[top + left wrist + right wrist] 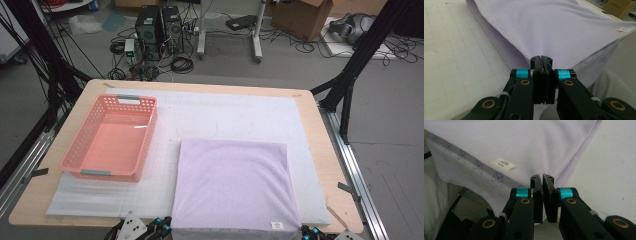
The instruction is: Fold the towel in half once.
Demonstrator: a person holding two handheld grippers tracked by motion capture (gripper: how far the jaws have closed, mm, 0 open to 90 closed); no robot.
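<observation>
The left gripper [541, 58] and right gripper [542, 177], jaws pressed together, each pinch a near corner of the lilac cloth [232, 185], apparently to keep its folded layers taut and square on the white mat [200, 115], beside the pink basket [112, 136].

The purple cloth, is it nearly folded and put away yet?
Partly. The soft lilac cloth already lies doubled into a neat square on the white mat. Now the left gripper and right gripper each pinch a near corner. The pink plastic basket is empty, so more folding and putting away probably remain.
</observation>
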